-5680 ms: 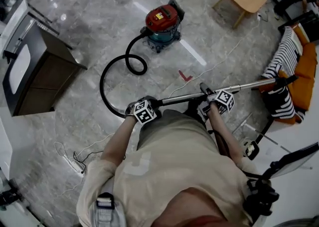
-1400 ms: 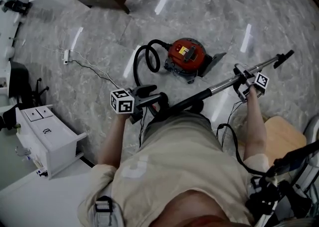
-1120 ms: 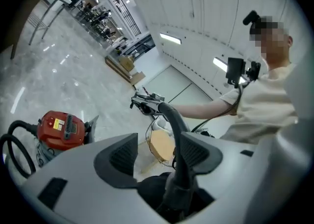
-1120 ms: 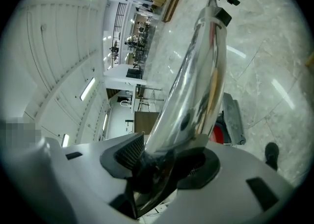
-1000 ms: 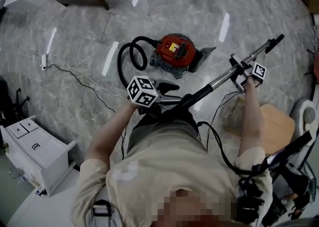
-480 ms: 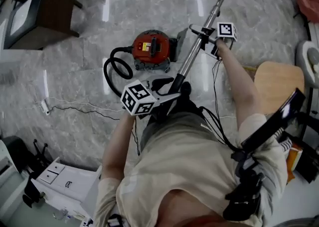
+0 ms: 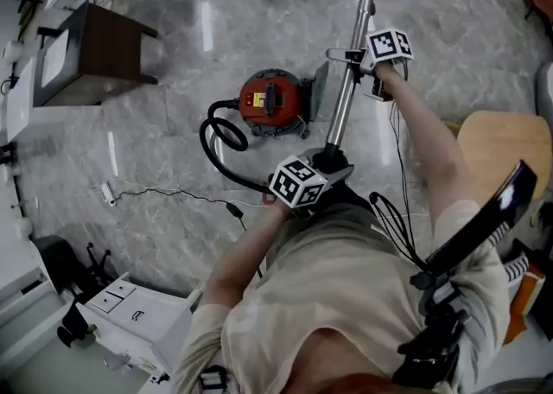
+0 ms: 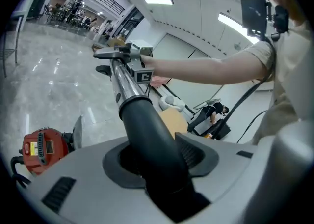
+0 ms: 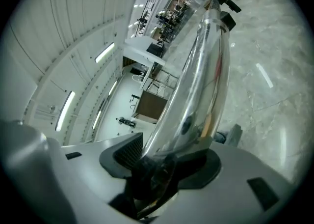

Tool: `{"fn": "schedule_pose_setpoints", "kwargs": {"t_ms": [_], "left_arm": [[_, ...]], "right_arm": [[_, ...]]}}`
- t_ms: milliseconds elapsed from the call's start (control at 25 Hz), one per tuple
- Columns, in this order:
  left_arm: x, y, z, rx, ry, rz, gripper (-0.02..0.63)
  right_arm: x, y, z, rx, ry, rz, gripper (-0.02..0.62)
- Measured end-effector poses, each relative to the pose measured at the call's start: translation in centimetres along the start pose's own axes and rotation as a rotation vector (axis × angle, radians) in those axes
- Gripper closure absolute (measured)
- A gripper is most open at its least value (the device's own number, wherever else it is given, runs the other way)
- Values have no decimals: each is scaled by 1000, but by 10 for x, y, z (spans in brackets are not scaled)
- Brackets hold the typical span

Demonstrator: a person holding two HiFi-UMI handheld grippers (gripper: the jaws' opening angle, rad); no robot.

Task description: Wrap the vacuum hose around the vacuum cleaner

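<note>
Left gripper [image 7: 333, 163] is clamped on the black cuff [image 8: 147, 134] where the hose meets the wand. Its jaws have just been closing, and the cuff is seen pressed between both pads in the left gripper view. Right gripper [image 7: 352, 57] is closed narrow on the wand [image 7: 346, 98], further along the shiny metal tube, with the tube gripped between its pads in the right gripper view. The wand is held in a straight line from the left gripper, near the person, past the right gripper to the far edge of the head view.

The vacuum cleaner [image 7: 275, 100], a red canister, is set on the marble floor [image 7: 173, 3] just left of the wand, between the two grippers in depth and touched by neither. The hose [image 7: 216, 137] is seen leaving the canister's left side, curling in one loop on the floor just left of it, then running near and right toward the left gripper. It is not wrapped around the canister.

A thin cable [image 7: 164, 196] is laid on the floor to the near left. A dark cabinet [image 7: 104, 55] is seen far left, a wooden stool [image 7: 505, 137] to the right.
</note>
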State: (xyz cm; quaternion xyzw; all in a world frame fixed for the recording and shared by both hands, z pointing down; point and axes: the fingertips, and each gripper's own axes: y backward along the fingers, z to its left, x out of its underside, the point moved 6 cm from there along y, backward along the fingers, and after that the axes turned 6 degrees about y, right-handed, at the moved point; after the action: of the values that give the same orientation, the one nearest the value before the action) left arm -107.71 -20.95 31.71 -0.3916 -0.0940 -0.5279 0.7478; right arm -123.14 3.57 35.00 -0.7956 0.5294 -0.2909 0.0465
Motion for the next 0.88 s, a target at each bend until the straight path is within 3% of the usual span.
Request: {"fn": "schedule_pose_setpoints", "kwargs": {"t_ms": [160,280,440,640,720,880], "left_arm": [[0,-48,-8,-3,-41,39,430],[1,-73,-4,-28,-55,53,449],[-6,-94,-3,-37,16,2,481],[-19,-101,-5,26,66,-18,485],[-21,-95,-5,54,67,-5,449],[-16,-50,15,47,102,-12,300]], "right_arm": [[-13,22,12,81,105,50,403],[-22,21,24,81,212,88,402],[-31,15,45,91,336,161,402],[-39,-9,84,75,490,275,402],[-28,-20,94,50,529,348,402],[6,-46,96,35,568,516,402]]}}
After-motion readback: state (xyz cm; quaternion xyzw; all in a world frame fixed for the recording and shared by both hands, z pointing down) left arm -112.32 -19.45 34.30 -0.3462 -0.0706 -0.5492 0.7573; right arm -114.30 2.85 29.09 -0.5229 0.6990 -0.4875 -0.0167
